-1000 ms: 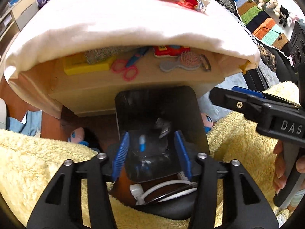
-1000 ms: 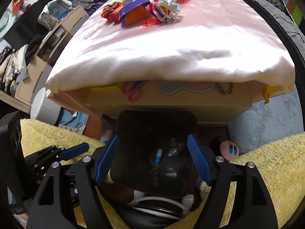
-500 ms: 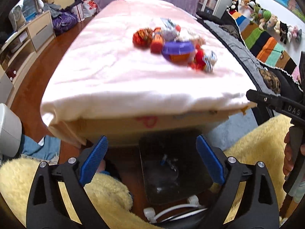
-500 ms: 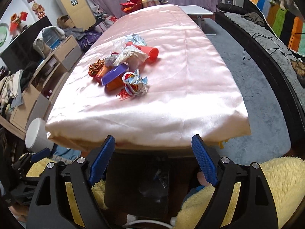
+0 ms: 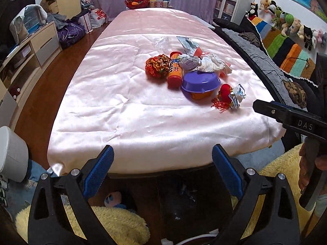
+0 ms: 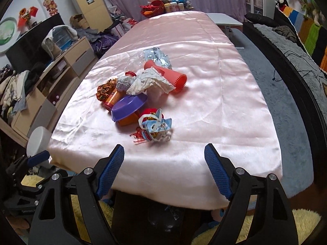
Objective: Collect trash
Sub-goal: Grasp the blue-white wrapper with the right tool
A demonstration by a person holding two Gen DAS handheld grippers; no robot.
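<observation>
A trash pile lies on the pink satin table cloth (image 5: 126, 106): a purple bowl (image 5: 201, 81) (image 6: 128, 106), an orange tube (image 5: 175, 71), a red-gold wrapper (image 5: 157, 65), white tissue (image 5: 212, 63), a red pompom with ribbon (image 5: 229, 96) (image 6: 155, 126) and a coral cup (image 6: 173, 77). Below the table's near edge stands a black bin (image 5: 184, 194) (image 6: 143, 214) with clear plastic in it. My left gripper (image 5: 162, 153) hangs wide open above the bin, holding nothing. My right gripper (image 6: 164, 149) is beside it, its jaws closing on nothing.
A yellow fluffy rug (image 5: 102, 220) surrounds the bin. A white round container (image 5: 10, 153) stands at the left. Wooden drawers (image 5: 40, 40) line the left wall. A dark sofa with a striped blanket (image 5: 286, 51) runs along the right, over a grey carpet (image 6: 286, 102).
Both grippers rose from just over the black bin and tilted up, so the table top and trash pile came into view. The left jaws spread wide; clear plastic stayed in the bin.
</observation>
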